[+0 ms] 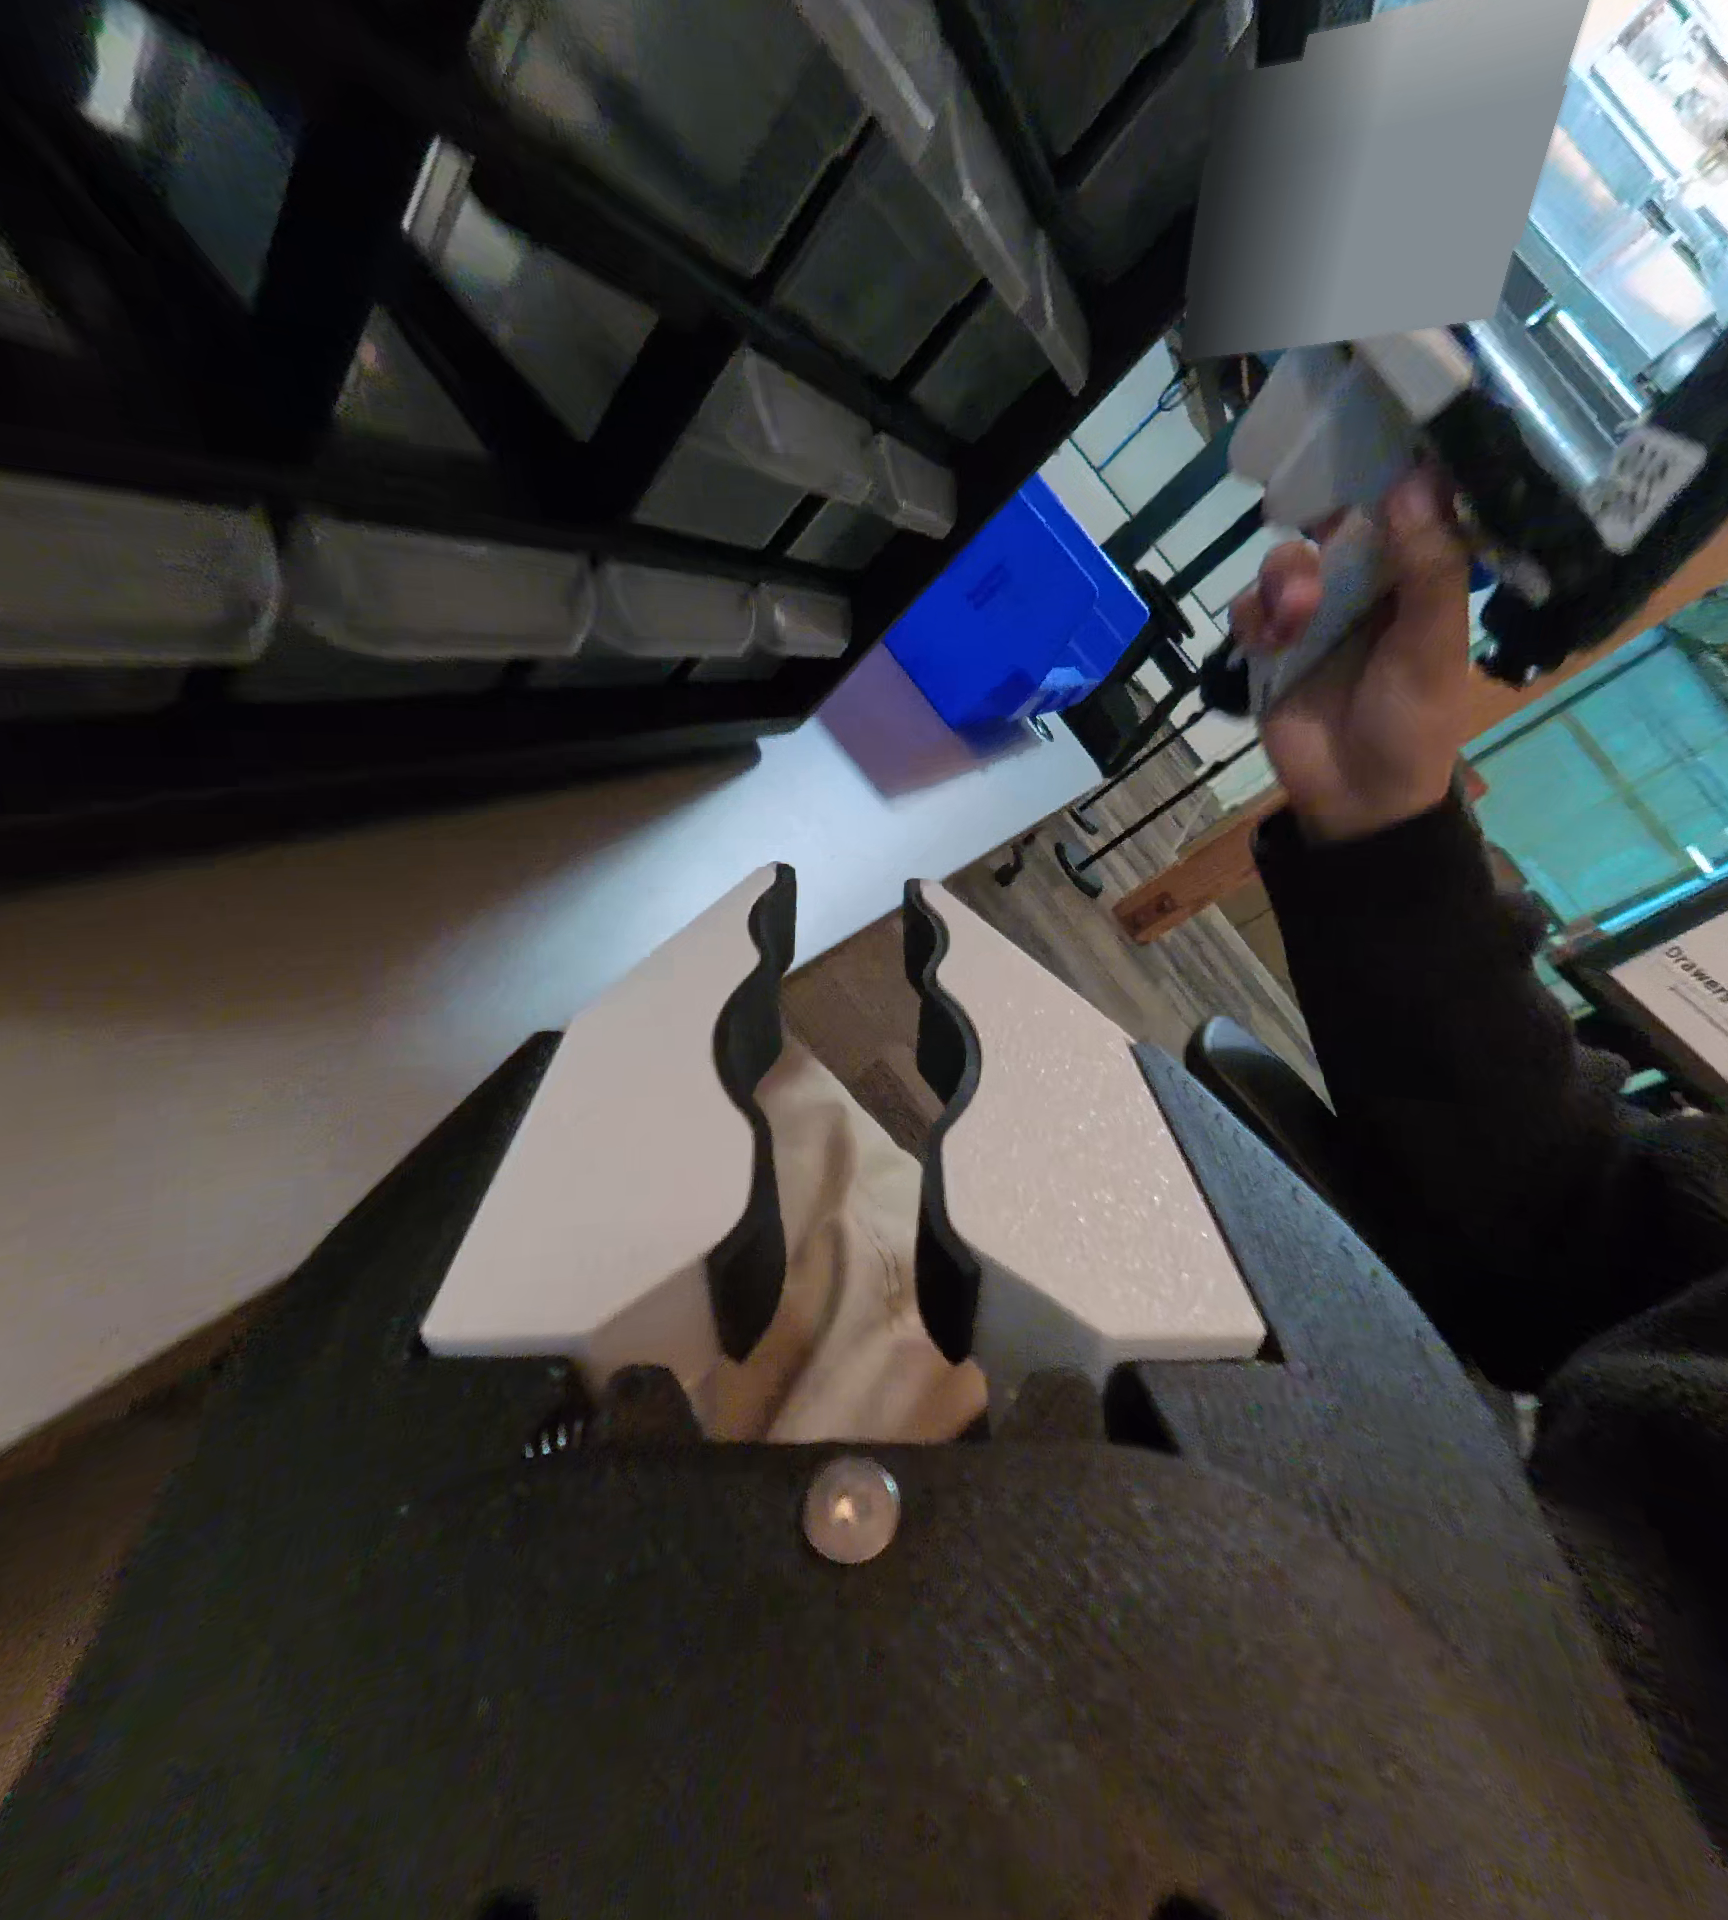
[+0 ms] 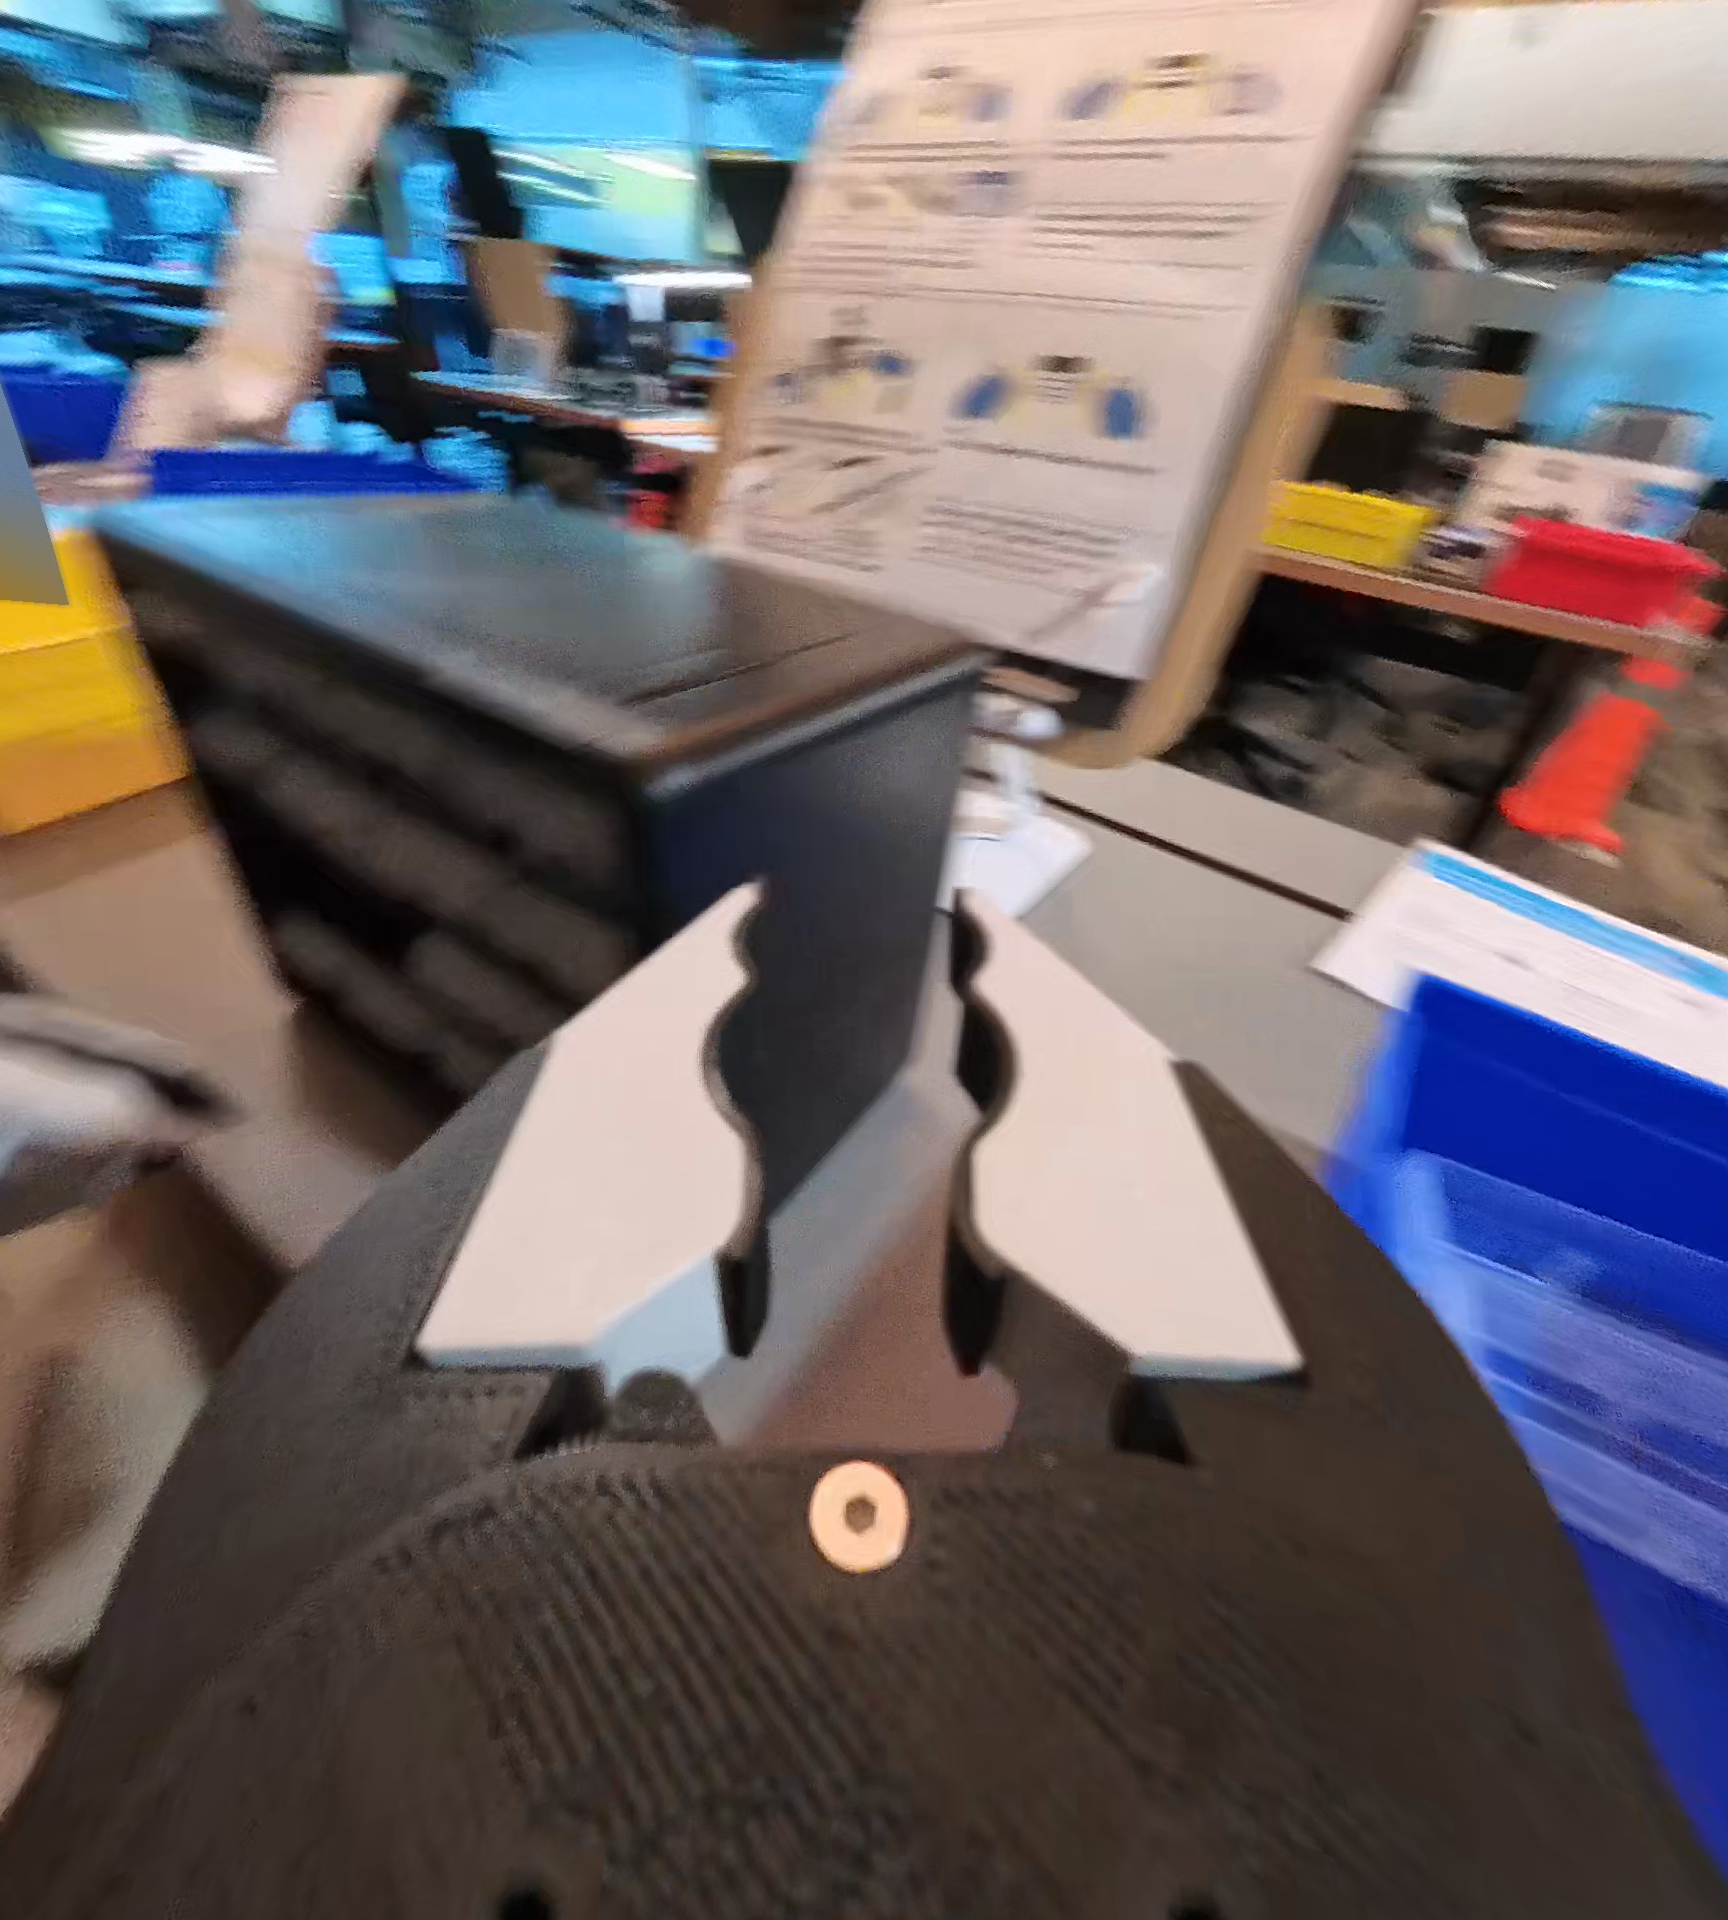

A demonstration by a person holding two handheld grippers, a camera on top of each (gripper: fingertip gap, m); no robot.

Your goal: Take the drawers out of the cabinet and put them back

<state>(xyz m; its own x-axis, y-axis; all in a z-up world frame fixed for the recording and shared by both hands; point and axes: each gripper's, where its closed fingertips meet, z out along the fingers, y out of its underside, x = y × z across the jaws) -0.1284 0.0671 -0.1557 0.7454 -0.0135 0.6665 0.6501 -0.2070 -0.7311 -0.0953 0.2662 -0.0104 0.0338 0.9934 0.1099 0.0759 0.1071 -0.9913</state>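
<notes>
Presently listed, largest first: one black multi-drawer cabinet [image 2: 548, 665] on a pale tabletop [image 1: 216, 1039], its clear plastic drawers [image 1: 444, 592] all seated in their slots; one blue bin [image 2: 1587, 1247] just beside it. Left gripper [image 1: 847, 914] and right gripper [image 2: 858, 925], both with fingers spread and holding nothing, both apart from the cabinet. Risk, as judged: heavy blur in the right wrist view suggests fast motion, so a hurried approach could miss a drawer lip or shove the cabinet.

Left gripper [image 1: 847, 914]: fingers apart, empty; right gripper [image 2: 858, 914]: fingers apart, empty, raised in right hand [image 1: 1359, 675].
</notes>
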